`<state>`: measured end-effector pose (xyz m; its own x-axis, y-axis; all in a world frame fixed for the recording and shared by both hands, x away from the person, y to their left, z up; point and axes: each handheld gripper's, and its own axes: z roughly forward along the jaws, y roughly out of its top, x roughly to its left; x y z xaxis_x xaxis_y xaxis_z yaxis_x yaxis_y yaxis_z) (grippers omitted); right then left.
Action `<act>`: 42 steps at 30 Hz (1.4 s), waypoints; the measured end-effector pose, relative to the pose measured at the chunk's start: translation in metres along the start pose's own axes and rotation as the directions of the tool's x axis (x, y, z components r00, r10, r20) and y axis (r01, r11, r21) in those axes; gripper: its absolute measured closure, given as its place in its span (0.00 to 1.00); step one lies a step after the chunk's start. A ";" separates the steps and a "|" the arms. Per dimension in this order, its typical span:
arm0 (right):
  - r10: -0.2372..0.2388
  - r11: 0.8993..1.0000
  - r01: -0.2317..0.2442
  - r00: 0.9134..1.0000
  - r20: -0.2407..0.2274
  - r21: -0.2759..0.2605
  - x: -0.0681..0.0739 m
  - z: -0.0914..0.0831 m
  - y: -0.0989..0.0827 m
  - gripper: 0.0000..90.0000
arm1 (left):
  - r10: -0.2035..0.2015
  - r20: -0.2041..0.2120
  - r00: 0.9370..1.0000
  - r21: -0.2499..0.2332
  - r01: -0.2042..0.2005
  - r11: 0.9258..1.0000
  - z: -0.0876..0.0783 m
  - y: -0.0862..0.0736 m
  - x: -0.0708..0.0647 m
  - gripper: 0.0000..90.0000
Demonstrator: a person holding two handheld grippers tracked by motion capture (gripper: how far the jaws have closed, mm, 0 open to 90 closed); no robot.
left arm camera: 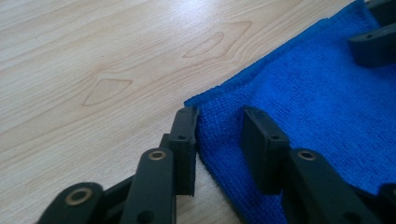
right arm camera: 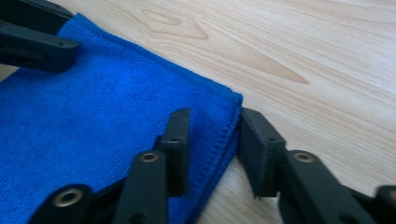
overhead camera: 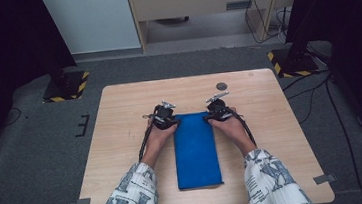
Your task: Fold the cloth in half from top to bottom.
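Both grippers, left [overhead camera: 168, 119] and right [overhead camera: 212, 114], were straddling the 2 far corners of the folded blue towel [overhead camera: 197, 150] mid-table [overhead camera: 120, 113], jaws spread, not yet pinching; next they'd probably need to clamp and lift together.

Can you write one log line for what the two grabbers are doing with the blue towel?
left gripper: astride far-left corner, not clamped | right gripper: astride far-right corner, not clamped | blue towel: folded, flat on table

Plenty of open desk [overhead camera: 122, 138] left and right of the blue towel [overhead camera: 197, 150], and the whole far strip is bare too. Only obstacle out there is a small dark disc [overhead camera: 221, 86] near the far edge, right of centre.
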<state>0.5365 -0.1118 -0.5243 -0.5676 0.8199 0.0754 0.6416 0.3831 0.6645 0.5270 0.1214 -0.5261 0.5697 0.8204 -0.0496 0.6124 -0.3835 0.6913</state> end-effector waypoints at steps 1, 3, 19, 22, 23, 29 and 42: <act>0.000 1.000 0.000 1.000 -0.003 -0.002 0.001 0.000 0.000 0.78 | -0.001 0.004 1.000 -0.006 0.001 1.000 0.000 -0.001 0.000 0.76; 0.001 1.000 -0.001 1.000 -0.010 -0.005 0.001 0.001 0.000 0.80 | -0.011 0.017 1.000 -0.011 0.011 1.000 -0.001 -0.002 0.001 0.80; 0.049 0.996 -0.053 0.997 -0.061 -0.078 0.005 -0.016 -0.003 0.95 | -0.023 0.027 0.999 -0.074 0.025 0.997 -0.023 0.008 -0.010 0.95; 0.036 0.995 -0.042 0.997 -0.063 -0.096 0.008 -0.023 -0.001 0.95 | -0.009 0.018 1.000 -0.091 0.010 0.996 -0.030 0.012 -0.014 0.95; 0.031 0.994 -0.038 0.997 -0.065 -0.104 0.009 -0.026 0.000 0.95 | -0.007 0.014 1.000 -0.097 0.008 0.995 -0.032 0.013 -0.014 0.95; 0.015 0.990 -0.024 0.998 -0.067 -0.140 0.014 -0.042 0.006 0.95 | -0.007 0.006 1.000 -0.143 0.007 0.990 -0.047 0.019 -0.015 0.95; 0.027 0.980 -0.039 0.998 -0.064 -0.196 0.007 -0.062 0.029 0.95 | 0.005 -0.013 1.000 -0.215 -0.007 0.977 -0.066 0.038 -0.012 0.95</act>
<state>0.5189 -0.1212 -0.4585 -0.5819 0.8010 0.1409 0.5496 0.2596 0.7941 0.5066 0.1249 -0.4516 0.5657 0.8238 -0.0372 0.4761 -0.2895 0.8304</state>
